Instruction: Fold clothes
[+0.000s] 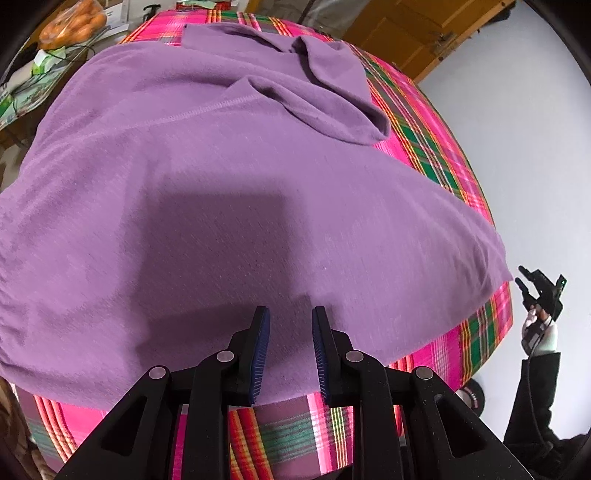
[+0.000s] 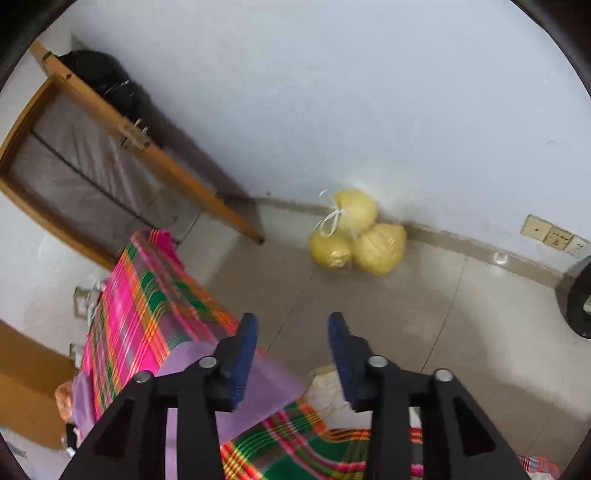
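Overhanging table edge [image 1: 491, 328]: purple garment [image 1: 258, 184], right claw [image 2: 291, 321] apart.

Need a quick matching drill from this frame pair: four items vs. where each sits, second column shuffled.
1. purple knit garment
2. bag of yellow round fruit
3. bag of orange fruit
4. right gripper

A. on the floor against the wall
B. spread over the pink plaid tablecloth
C. open, off the table's edge, holding nothing
D. on the cluttered side surface beyond the table

Pairs: 1-B, 2-A, 3-D, 4-C
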